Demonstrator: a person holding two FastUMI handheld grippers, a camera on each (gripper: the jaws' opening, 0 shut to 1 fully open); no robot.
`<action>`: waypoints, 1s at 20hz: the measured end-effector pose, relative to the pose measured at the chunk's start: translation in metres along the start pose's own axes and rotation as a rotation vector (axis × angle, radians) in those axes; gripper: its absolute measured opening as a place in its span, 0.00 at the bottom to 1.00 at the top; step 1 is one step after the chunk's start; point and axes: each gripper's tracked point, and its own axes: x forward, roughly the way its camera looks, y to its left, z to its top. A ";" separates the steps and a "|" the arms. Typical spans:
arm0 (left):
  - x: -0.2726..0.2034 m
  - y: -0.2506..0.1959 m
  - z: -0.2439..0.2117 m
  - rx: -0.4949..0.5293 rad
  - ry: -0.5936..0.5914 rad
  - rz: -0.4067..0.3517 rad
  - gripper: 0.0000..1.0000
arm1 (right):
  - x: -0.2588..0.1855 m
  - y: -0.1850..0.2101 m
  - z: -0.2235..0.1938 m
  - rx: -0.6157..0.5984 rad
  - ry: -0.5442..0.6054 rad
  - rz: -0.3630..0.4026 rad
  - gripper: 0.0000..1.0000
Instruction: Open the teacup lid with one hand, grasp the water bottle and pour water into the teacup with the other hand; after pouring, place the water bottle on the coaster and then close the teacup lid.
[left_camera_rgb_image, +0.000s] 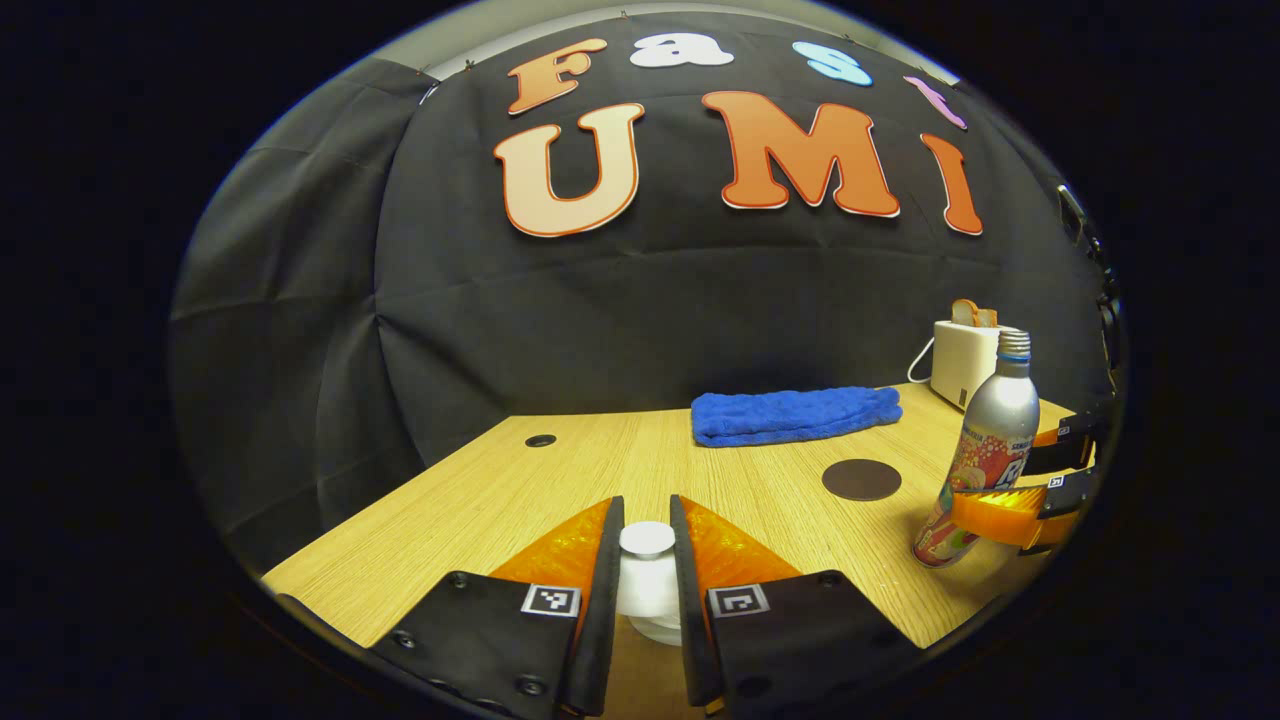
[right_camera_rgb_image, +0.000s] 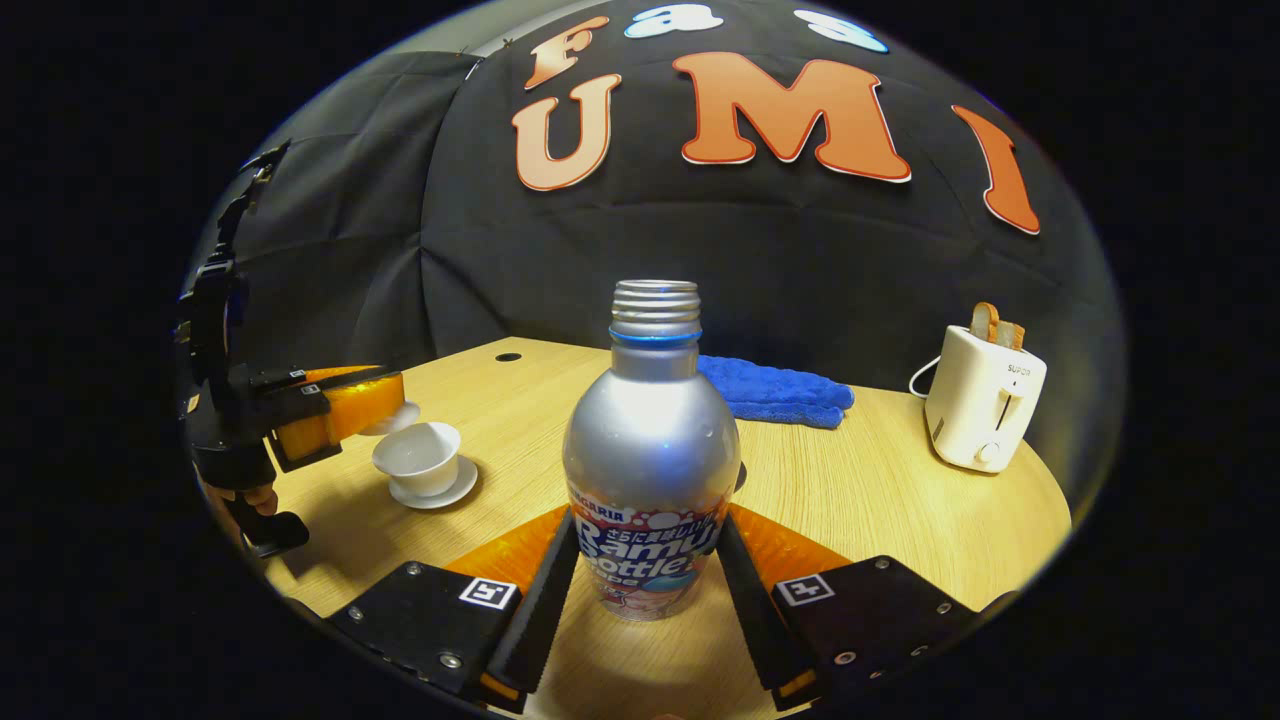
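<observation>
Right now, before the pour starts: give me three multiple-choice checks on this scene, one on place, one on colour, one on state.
1. Where is the teacup lid?
A. On the teacup
B. Between the left gripper's fingers
C. On the coaster

2. What colour is the folded towel?
A. Blue
B. Green
C. White

3. What state is the water bottle in?
A. Capped, standing free
B. Uncapped, lying on the table
C. Uncapped, clamped in the right gripper

Answers:
1 B: the teacup lid sits in the left gripper, and the teacup is open.
2 A: the towel is blue.
3 C: the water bottle shows bare neck threads, and the right gripper flanks it.
</observation>
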 end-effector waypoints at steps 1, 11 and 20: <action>-0.002 0.003 0.001 -0.008 -0.006 0.008 0.29 | 0.000 -0.003 0.004 -0.013 0.000 -0.011 0.79; -0.014 0.037 0.013 -0.034 -0.042 0.062 0.33 | 0.003 -0.020 0.028 -0.269 0.021 -0.130 0.79; -0.024 0.075 0.015 -0.070 -0.052 0.116 0.32 | 0.011 -0.015 0.057 -0.526 -0.005 -0.169 0.78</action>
